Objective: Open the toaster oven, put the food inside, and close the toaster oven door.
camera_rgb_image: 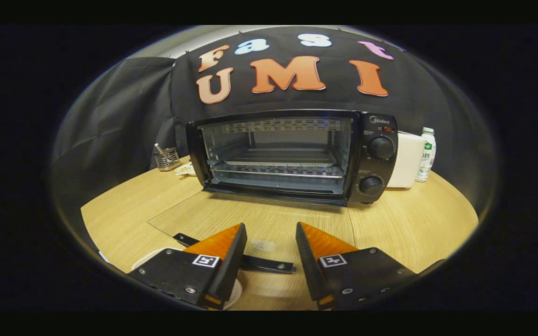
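The gripper is hovering with its fingers spread apart, gripping nothing, over the near edge of the wooden table. The toaster oven is sitting toward the table's far edge, its glass door lying open and flat on the surface, the door handle lying just between the fingers. A white plate is peeking out beneath the left finger. A bottle is standing at the far right edge.
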